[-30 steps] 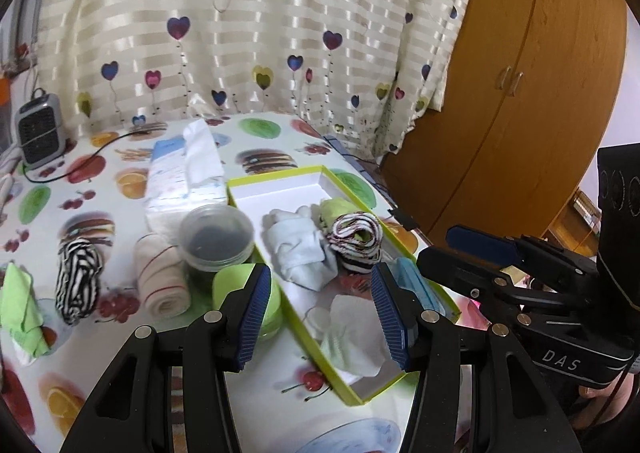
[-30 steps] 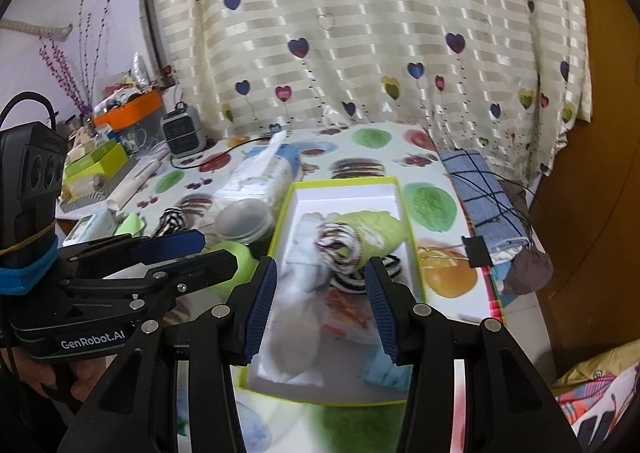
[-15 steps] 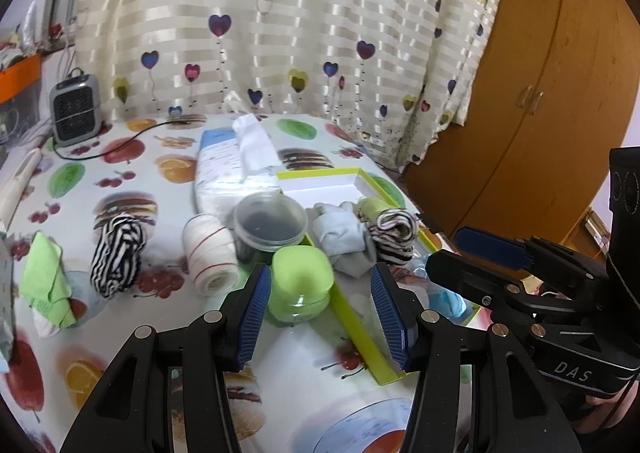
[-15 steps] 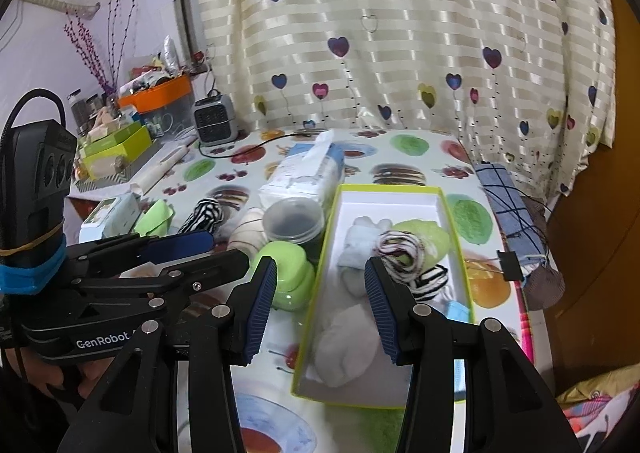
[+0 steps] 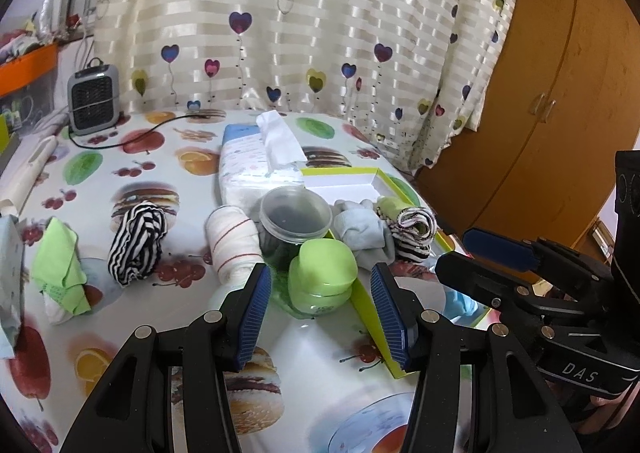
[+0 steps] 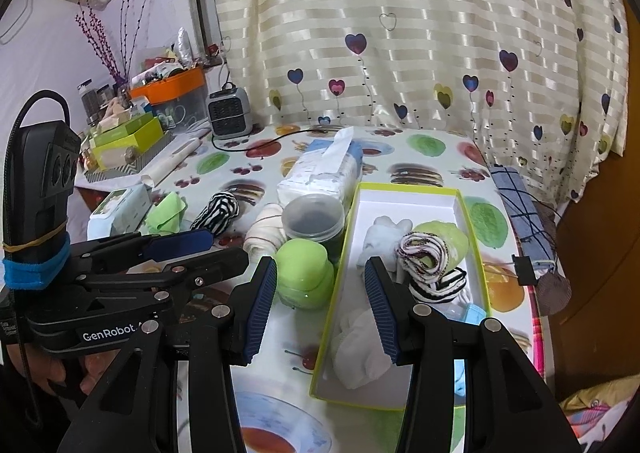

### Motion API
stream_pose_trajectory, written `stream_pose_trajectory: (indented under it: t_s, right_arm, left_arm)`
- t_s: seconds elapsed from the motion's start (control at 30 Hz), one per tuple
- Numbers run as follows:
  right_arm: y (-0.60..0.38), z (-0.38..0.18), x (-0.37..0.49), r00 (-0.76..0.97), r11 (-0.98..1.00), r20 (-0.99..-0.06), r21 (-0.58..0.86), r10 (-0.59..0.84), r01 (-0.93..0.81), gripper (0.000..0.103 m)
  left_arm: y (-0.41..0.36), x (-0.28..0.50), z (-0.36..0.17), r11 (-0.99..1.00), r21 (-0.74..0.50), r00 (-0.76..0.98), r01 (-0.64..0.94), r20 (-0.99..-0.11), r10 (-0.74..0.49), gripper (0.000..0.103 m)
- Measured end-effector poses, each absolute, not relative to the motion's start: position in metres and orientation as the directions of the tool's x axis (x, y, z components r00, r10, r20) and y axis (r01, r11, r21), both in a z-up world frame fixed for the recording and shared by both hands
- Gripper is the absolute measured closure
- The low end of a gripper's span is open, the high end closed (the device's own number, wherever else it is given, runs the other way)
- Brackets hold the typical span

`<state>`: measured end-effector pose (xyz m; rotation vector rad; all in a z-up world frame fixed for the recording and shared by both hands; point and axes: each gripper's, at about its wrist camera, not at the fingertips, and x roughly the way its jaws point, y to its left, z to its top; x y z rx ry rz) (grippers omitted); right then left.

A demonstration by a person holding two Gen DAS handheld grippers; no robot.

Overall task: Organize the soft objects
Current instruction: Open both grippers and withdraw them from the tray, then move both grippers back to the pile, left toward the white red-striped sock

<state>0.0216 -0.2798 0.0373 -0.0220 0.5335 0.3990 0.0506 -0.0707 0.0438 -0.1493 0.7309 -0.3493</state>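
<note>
With both my left tongs [image 5: 320, 309] and right tongs [image 6: 320, 305] half open and empty, I judge the black-and-white striped sock roll [image 5: 138, 243] near the table's left edge soft, light, best pinched mid-roll.

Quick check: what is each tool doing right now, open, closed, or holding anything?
Left tool: open, holding nothing; the lime-green plastic jar sits on the table beyond it.
Right tool: open, holding nothing.
</note>
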Motion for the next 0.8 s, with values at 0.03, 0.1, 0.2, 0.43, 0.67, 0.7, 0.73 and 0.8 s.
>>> stream_pose_trajectory:
  t_s: [0.03, 0.1, 0.2, 0.43, 0.67, 0.7, 0.73, 0.8]
  right_arm:
    - [-0.279, 0.037, 0.022, 0.786, 0.922, -0.499, 0.081, 0.365, -0.377, 0.056]
    - [-0.277, 0.037, 0.023, 0.783, 0.921, -0.501, 0.081, 0.369, -0.382, 0.056]
    - [-0.274, 0.037, 0.023, 0.779, 0.918, -0.504, 0.079, 0.373, -0.389, 0.056]
    - [-0.267, 0.035, 0.025, 0.769, 0.911, -0.511, 0.076, 0.385, -0.406, 0.056]
    - [-0.258, 0.031, 0.028, 0.754, 0.903, -0.523, 0.073, 0.397, -0.424, 0.056]
    - [-0.258, 0.031, 0.029, 0.753, 0.902, -0.525, 0.074, 0.397, -0.425, 0.056]
    - [-0.257, 0.030, 0.030, 0.751, 0.901, -0.527, 0.074, 0.399, -0.426, 0.056]
    - [-0.255, 0.030, 0.031, 0.748, 0.900, -0.530, 0.074, 0.400, -0.429, 0.056]
  left_arm:
    - [-0.070, 0.051, 0.044, 0.932, -0.254, 0.691, 0.258, -0.626, -0.361, 0.052]
    - [-0.068, 0.051, 0.043, 0.933, -0.254, 0.691, 0.254, -0.627, -0.359, 0.052]
    - [-0.066, 0.051, 0.042, 0.935, -0.254, 0.692, 0.249, -0.629, -0.355, 0.052]
    - [-0.055, 0.050, 0.037, 0.939, -0.261, 0.694, 0.224, -0.634, -0.341, 0.052]
    - [-0.031, 0.054, 0.024, 0.948, -0.272, 0.692, 0.165, -0.653, -0.308, 0.052]
    - [-0.027, 0.055, 0.022, 0.950, -0.273, 0.692, 0.155, -0.656, -0.301, 0.052]
    - [-0.022, 0.057, 0.019, 0.951, -0.275, 0.691, 0.141, -0.661, -0.293, 0.052]
    - [-0.016, 0.059, 0.016, 0.953, -0.278, 0.688, 0.123, -0.668, -0.283, 0.052]
